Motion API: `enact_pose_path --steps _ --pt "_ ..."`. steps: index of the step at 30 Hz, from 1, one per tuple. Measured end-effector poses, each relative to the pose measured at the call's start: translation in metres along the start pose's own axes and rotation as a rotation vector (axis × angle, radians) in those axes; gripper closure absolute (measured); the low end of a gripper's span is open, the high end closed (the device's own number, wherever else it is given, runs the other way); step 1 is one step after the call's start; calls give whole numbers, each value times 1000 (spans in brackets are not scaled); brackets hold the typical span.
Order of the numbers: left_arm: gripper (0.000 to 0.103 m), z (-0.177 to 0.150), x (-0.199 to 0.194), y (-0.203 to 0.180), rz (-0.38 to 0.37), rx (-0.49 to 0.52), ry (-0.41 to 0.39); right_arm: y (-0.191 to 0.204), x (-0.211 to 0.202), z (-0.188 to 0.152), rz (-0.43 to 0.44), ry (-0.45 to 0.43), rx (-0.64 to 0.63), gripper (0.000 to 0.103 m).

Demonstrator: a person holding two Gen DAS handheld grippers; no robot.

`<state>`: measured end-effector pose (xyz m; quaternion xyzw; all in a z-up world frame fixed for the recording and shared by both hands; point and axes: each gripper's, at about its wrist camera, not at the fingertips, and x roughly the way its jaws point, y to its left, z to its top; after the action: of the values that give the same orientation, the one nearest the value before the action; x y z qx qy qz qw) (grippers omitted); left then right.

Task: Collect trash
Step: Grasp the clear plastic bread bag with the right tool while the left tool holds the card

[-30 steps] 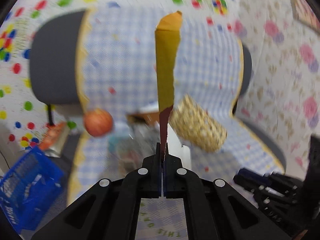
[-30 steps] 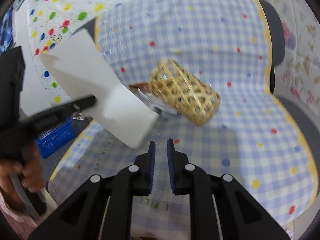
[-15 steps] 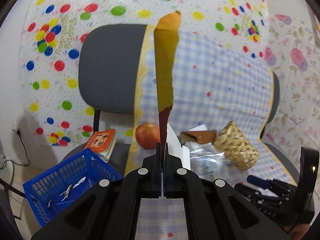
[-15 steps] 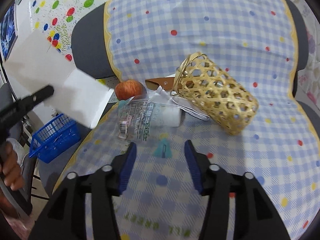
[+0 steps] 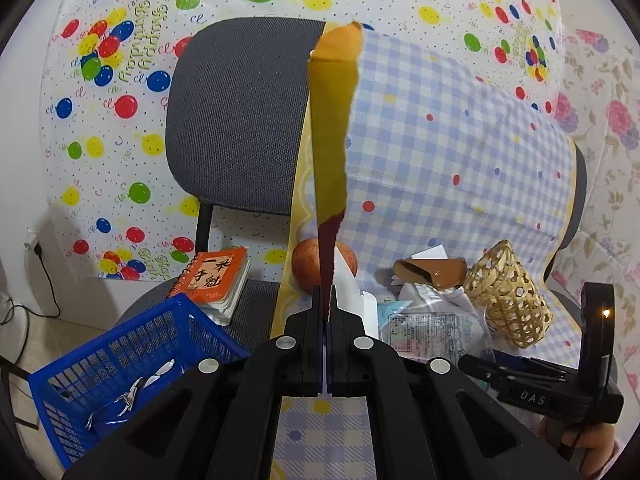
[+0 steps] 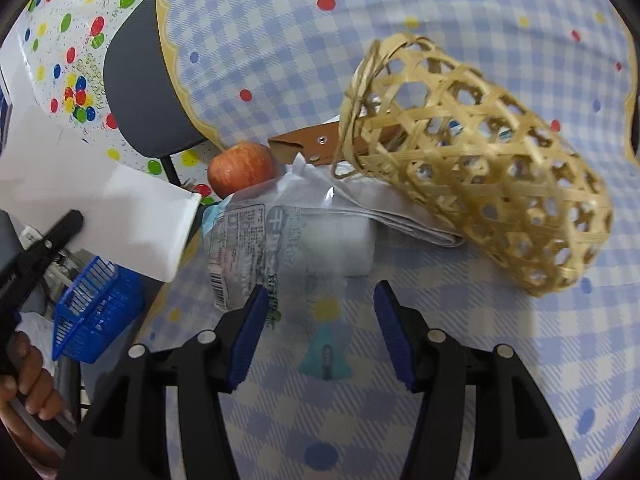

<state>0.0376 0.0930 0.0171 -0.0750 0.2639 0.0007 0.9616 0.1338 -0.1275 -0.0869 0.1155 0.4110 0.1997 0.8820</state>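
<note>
My left gripper is shut on a torn card, yellow and maroon edge-on, white on its flat side in the right wrist view. It holds the card up in the air above the seat's left edge. My right gripper is open and empty, low over a clear plastic wrapper with a white roll in it. A small teal scrap lies between its fingers. The blue basket stands below left, with scraps in it.
A woven bamboo basket lies on its side on the checked cloth. An apple, a brown leather pouch and grey folded cloth lie behind the wrapper. An orange notebook lies on the grey chair.
My right gripper has opened wide and moved forward and down to the wrapper. My left gripper has pulled back and left with the card, bringing the blue basket into view.
</note>
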Motion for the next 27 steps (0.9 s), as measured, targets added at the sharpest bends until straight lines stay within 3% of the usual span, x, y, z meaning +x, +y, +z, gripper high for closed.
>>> enact_pose_path --steps 2,3,4,6,14,27 --pt "102 -1 -2 0 2 0 1 1 -11 -2 22 -23 -3 64" --pt "102 -1 -3 0 3 2 1 2 -17 -3 35 -34 -4 75" --pt "102 -2 -5 -1 4 2 0 4 -24 -4 49 -45 -5 94" --pt "102 -1 -10 -1 -1 -3 -3 11 -48 -6 63 -100 -33 101" --pt "102 -1 -46 -27 -60 22 -36 37 -140 -21 -81 -304 -153 101" --pt "102 -35 -79 -115 -227 147 -11 10 -213 -77 -207 -360 -79 101"
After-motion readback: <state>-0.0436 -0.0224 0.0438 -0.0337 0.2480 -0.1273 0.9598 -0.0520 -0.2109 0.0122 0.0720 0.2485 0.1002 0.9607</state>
